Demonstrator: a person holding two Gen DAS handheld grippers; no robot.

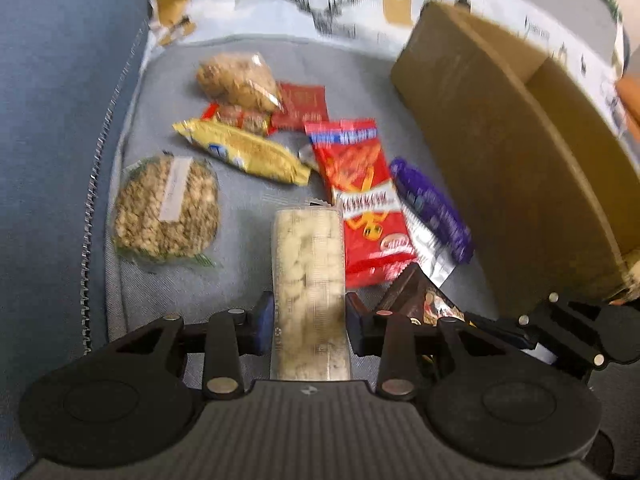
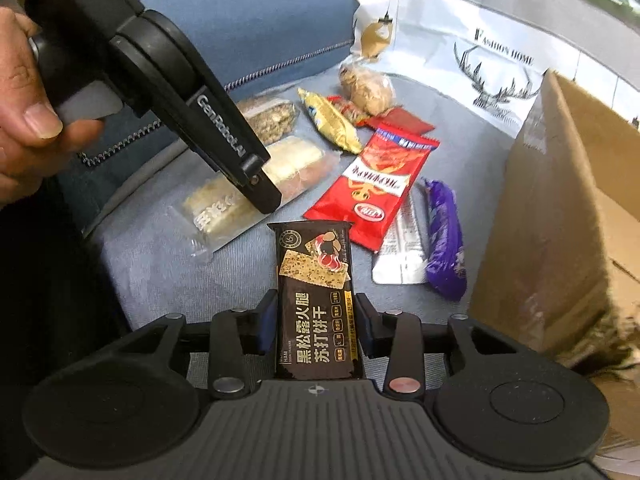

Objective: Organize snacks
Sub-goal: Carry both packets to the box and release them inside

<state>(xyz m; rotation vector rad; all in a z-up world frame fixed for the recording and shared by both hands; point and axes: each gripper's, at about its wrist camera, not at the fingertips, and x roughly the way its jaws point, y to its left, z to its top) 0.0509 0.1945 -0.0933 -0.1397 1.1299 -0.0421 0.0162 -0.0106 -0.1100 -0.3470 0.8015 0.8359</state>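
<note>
Holding one pack each: left gripper [image 1: 308,322] clamps the pale bar [image 1: 308,276], right gripper [image 2: 316,322] clamps the black crackers [image 2: 316,300], probably bound for the box [image 2: 560,220]. Loose snacks [image 1: 356,200] lie beyond on the sofa [image 1: 240,208].

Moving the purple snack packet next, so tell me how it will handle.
The purple snack packet looks long and narrow, so probably light. Its glossy, crinkled wrapper may be slippery and bend if gripped at one end. It lies flat on the cushion, so rolling seems unlikely.
</note>
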